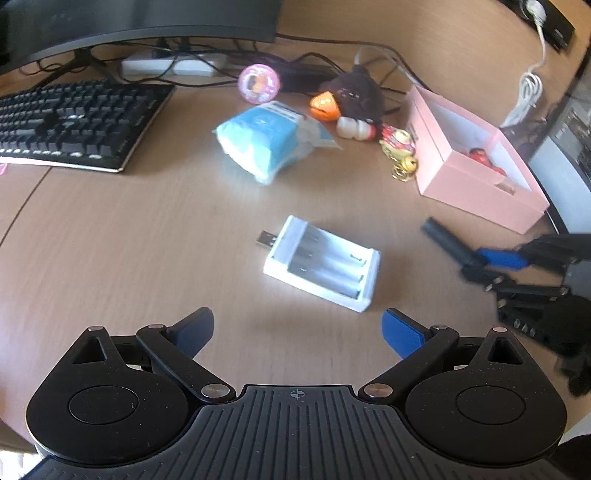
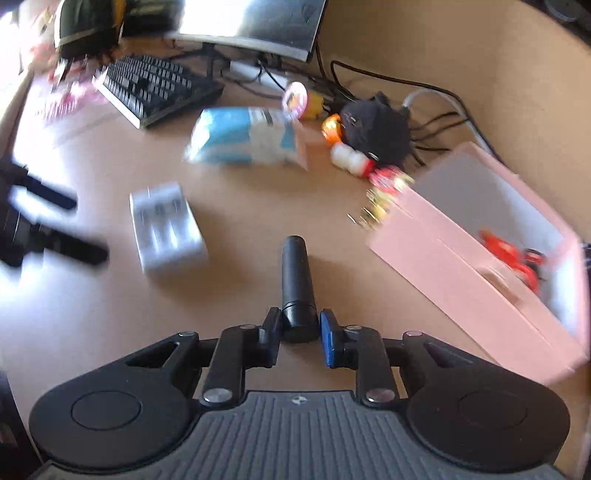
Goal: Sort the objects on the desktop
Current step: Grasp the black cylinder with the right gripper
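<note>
Desk (image 1: 110, 240) of light wood grain, carrying the items listed below.

Right gripper (image 2: 298, 334): jaws clamped on a black cylinder (image 2: 295, 277), held by its near end so that it juts forward along the fingers, above the desk surface. The left wrist view shows the same gripper (image 1: 476, 260) at the right edge, with the cylinder (image 1: 441, 236) pointing toward the pink box.

Left gripper (image 1: 298, 330): jaws wide apart, nothing between them, hovering just short of the battery charger.

Battery charger (image 1: 321, 263): white, with cells seated in its slots and a USB plug at one end; lying flat mid-desk, apart from everything else.

Pink box (image 1: 476, 192): open-topped, white inside, on the right side of the desk. Red items (image 2: 513, 254) lie in it (too blurred to identify).

Blue-and-white soft pack (image 1: 266, 140): behind the charger, toward the keyboard.

Dark plush toy (image 1: 354, 94) with an orange beak: behind the pack, among cables.

Small white bottles (image 1: 354, 129) and a red-and-gold trinket (image 1: 399, 147): between the plush and the pink box, the trinket just beside the box's wall.

Round pink disc (image 1: 258, 83): upright near the plush.

Black keyboard (image 1: 74, 122): on the left, below a monitor (image 1: 129, 26).
</note>
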`<move>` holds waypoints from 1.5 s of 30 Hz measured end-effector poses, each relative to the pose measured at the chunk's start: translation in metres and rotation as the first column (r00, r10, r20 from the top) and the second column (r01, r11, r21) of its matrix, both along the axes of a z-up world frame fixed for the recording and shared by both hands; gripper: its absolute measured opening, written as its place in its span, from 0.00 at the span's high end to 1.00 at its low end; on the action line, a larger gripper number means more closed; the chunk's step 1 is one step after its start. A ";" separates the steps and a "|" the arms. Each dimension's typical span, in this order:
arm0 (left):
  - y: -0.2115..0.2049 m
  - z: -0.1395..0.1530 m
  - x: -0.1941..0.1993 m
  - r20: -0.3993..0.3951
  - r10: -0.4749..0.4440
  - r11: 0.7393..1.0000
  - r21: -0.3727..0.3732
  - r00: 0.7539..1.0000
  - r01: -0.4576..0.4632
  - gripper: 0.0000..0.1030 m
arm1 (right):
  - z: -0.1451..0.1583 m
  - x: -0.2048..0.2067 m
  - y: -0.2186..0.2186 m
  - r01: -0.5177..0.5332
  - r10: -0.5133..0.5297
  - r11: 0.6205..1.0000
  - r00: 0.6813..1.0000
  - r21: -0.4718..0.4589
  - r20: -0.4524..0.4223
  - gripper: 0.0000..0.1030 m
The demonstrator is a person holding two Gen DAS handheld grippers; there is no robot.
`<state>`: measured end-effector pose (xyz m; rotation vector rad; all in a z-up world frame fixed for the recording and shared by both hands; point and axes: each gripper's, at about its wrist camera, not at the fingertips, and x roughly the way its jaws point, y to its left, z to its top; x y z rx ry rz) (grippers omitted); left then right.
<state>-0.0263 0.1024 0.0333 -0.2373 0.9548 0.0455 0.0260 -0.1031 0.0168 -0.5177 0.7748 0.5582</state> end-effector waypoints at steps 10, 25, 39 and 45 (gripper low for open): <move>-0.032 -0.001 0.030 0.076 -0.141 0.975 0.183 0.987 0.125 0.02 | 0.018 -0.018 -0.043 0.238 -0.243 0.963 0.970 0.122 0.029 0.33; -0.052 -0.003 0.007 0.048 -0.238 0.969 0.077 0.970 0.234 0.02 | 0.001 0.008 -0.053 0.475 -0.472 0.843 0.878 0.252 -0.078 0.21; -0.020 0.008 -0.006 0.056 -0.119 0.992 0.043 0.991 0.117 0.01 | -0.016 0.081 0.006 0.598 -0.600 0.764 0.797 0.243 -0.072 0.27; -0.039 -0.002 0.018 0.031 -0.138 0.990 -0.022 0.990 0.139 0.01 | -0.004 0.048 -0.023 0.520 -0.521 0.816 0.851 0.253 -0.069 0.27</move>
